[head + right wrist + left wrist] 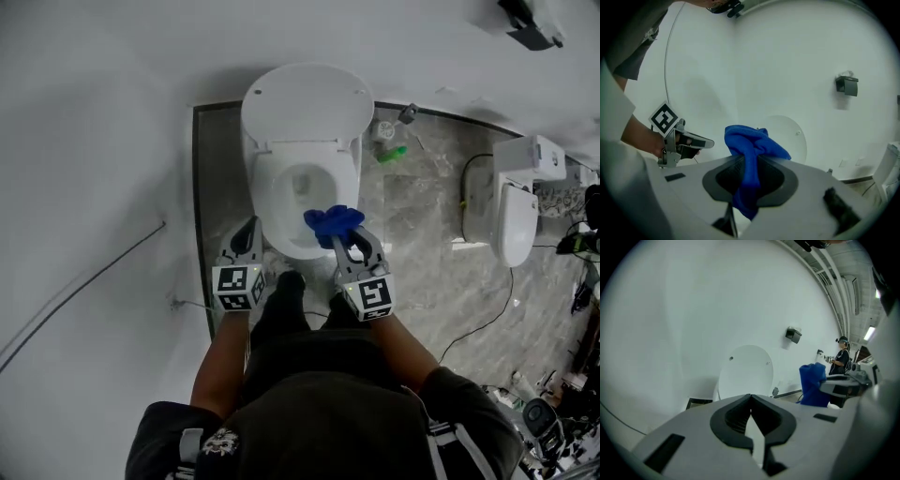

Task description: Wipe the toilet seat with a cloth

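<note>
Cloth (333, 221) pinched in right tongs (349, 242), over front-right rim of toilet seat (266, 202); seat lies below, just ahead. Left tongs (247, 234) closed, empty.

A: Light?
B: Bright, even. The wall (693, 310) beyond the left claw (751, 397) nearly washes out; a light strip (869, 333) glares up to its right.
A: Sharp?
B: The cloth (754, 140) in the right claw (749, 161) is fairly crisp; the claw bodies nearest the lens blur. Both gripper views curve into black corners.
</note>
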The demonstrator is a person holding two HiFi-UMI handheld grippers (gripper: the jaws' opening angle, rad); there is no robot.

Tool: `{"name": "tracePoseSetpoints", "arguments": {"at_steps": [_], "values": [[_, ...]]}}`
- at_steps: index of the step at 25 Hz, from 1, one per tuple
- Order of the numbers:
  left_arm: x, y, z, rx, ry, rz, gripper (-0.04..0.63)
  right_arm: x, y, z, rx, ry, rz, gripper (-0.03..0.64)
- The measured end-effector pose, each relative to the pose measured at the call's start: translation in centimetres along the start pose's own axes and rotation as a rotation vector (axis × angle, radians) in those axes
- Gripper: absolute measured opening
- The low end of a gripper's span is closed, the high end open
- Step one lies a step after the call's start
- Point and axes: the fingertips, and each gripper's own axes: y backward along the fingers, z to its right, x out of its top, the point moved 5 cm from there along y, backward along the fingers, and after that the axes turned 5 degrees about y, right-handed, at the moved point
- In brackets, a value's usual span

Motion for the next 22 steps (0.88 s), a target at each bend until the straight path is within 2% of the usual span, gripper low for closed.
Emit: {"name": "tracePoseSetpoints", "arguments": {"at_steps": [3, 7, 12, 17, 22], "values": [[1.9, 1.7, 2.3, 0.017, -0.030, 0.023, 0.011, 1.2, 2.3, 0.6, -0.002, -0.003, 0.021, 0.074], [2.8, 4.4, 6.5, 0.067, -0.061, 0.061, 0.009, 2.3, 5.4, 1.5, 0.020, 0.045, 0.063, 0.072], [2.2, 8.1, 11.2, 0.155, -0.042, 0.115, 0.011, 3.8, 9.5, 2.6, 0.045, 0.114, 0.134, 0.073], [2.0, 10.9, 15.2, 0.213, -0.057, 0.160, 0.011, 4.7, 13.2, 4.0, 0.074, 0.135, 0.208, 0.073], [1.3, 13.1, 18.0, 0.261, -0.034, 0.191, 0.011, 4.9, 15.6, 4.4, 0.120, 0.139, 0.237, 0.073]]}}
